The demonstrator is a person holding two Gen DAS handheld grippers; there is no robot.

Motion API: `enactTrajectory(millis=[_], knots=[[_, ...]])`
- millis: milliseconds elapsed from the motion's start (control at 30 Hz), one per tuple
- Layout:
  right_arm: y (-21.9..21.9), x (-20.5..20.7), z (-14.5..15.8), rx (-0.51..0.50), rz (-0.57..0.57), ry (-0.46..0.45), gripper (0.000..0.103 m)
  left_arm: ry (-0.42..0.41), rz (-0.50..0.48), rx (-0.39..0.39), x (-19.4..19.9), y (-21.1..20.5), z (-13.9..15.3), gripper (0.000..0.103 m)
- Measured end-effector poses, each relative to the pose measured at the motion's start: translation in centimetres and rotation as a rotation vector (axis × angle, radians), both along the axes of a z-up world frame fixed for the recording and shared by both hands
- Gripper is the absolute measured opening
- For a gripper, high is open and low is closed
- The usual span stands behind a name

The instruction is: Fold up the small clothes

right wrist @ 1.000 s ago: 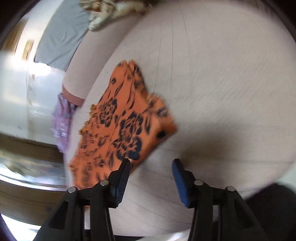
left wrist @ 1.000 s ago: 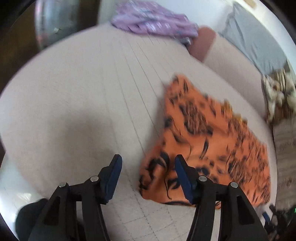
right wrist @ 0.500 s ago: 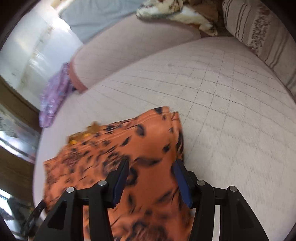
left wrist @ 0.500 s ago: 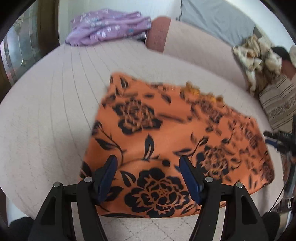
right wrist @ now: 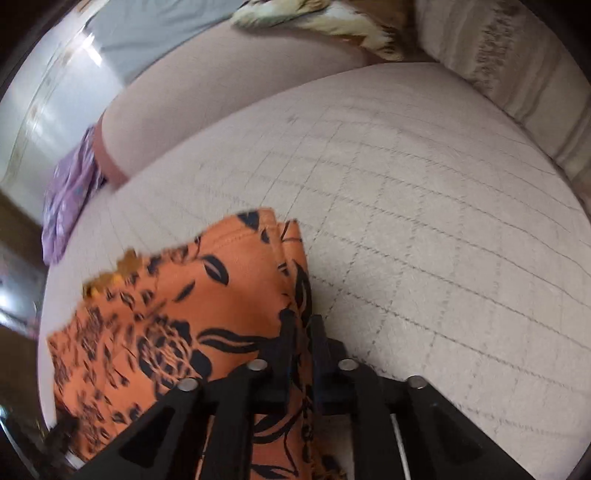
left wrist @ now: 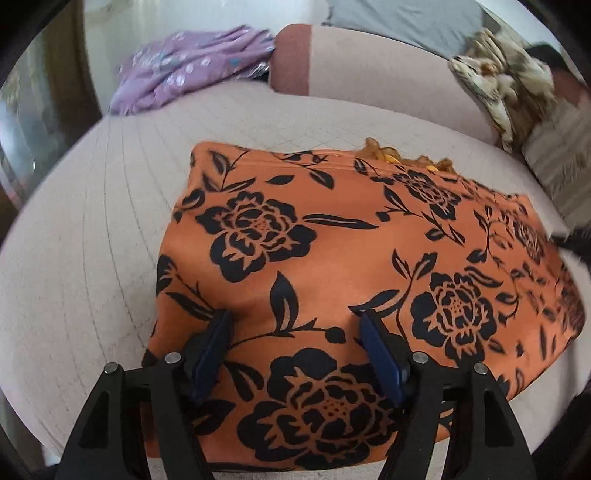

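An orange garment with a black flower print point(left wrist: 332, 258) lies spread on the pale quilted seat point(left wrist: 92, 240). My left gripper point(left wrist: 295, 339) is open, low over the garment's near left part, one finger on each side of a printed stem. In the right wrist view my right gripper point(right wrist: 303, 332) is shut on the garment's right edge point(right wrist: 221, 280), which is bunched in layers between the fingers. The right gripper shows blurred at the far right of the left wrist view point(left wrist: 576, 243).
A purple garment point(left wrist: 192, 62) lies at the back left by the sofa's arm point(left wrist: 295, 62). A grey cloth point(left wrist: 399, 18) hangs over the backrest. A beige-brown bundle point(left wrist: 509, 81) and a striped cushion point(right wrist: 498, 55) sit at the back right.
My right gripper went from open to shut on the garment's right edge. My left gripper swung from beside the garment to over its near left part, still open.
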State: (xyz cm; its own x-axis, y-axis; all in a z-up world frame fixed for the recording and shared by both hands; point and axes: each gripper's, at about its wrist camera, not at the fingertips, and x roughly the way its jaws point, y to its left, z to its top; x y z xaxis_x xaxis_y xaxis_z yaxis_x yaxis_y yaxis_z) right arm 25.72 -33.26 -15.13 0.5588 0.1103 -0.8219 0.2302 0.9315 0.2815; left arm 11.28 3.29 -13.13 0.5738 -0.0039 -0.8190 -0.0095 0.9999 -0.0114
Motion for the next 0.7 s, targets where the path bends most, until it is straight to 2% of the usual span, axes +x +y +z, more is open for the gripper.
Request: enactTrajectory(millis=[167,233,267,300,333,367,400,433,467,500,533,567,600,633,667,700], knots=[[2.5,-0.1,4.7,0.013,0.072,-0.166,0.017,-0.005,0.002,-0.01,0.2,-0.1,-0.2,0.075],[3.7,0.8,4.7,0.14,0.149,-0.174,0.041,-0.01,0.0,-0.008,0.0,0.0,-0.2,0.075],[4.2,2.0,3.6,0.247,0.199,-0.142,0.068,-0.014,-0.003,-0.011,-0.2,0.1,-0.2,0.076],[4.2,3.0,1.9,0.311,0.218,-0.096,0.069,-0.015,-0.005,-0.012,-0.2,-0.1,-0.2,0.076],[3.7,3.7,0.4,0.304,0.196,-0.051,0.067,-0.009,-0.01,-0.021,-0.3,0.1,0.1,0.076],[2.5,4.2,-1.2,0.279,0.118,-0.007,0.064,0.0,-0.014,-0.048,-0.6,0.5,0.7,0.075],[-0.2,3.9,-2.7,0.337,-0.02,-0.014,0.039,-0.007,-0.007,-0.092,-1.4,1.2,1.7,0.075],[-1.3,3.3,-2.9,0.384,-0.08,-0.021,0.035,-0.039,0.002,-0.135,-2.1,1.9,2.7,0.076],[-1.8,2.7,-2.7,0.416,-0.11,-0.036,0.036,-0.084,0.008,-0.173,-2.9,2.5,3.8,0.076],[-0.9,2.3,-1.7,0.366,-0.07,-0.05,0.038,-0.103,0.007,-0.185,-3.3,2.8,4.1,0.076],[0.6,1.9,-0.6,0.276,-0.009,-0.059,0.038,-0.089,0.012,-0.175,-3.3,3.0,3.9,0.077],[1.5,1.2,0.2,0.241,0.031,-0.073,0.039,-0.051,0.02,-0.157,-2.9,3.1,3.2,0.077],[2.3,0.5,0.7,0.255,0.064,-0.093,0.047,0.042,0.037,-0.142,-2.1,3.6,1.3,0.076],[2.7,0.0,1.0,0.269,0.081,-0.106,0.066,0.086,0.048,-0.136,-1.7,4.0,0.5,0.071],[3.4,-0.8,1.1,0.26,0.096,-0.111,0.069,0.058,0.045,-0.136,-2.0,4.2,1.1,0.065],[4.3,-1.5,1.2,0.202,0.101,-0.092,0.069,0.036,0.027,-0.167,-2.1,4.5,2.3,0.065]])
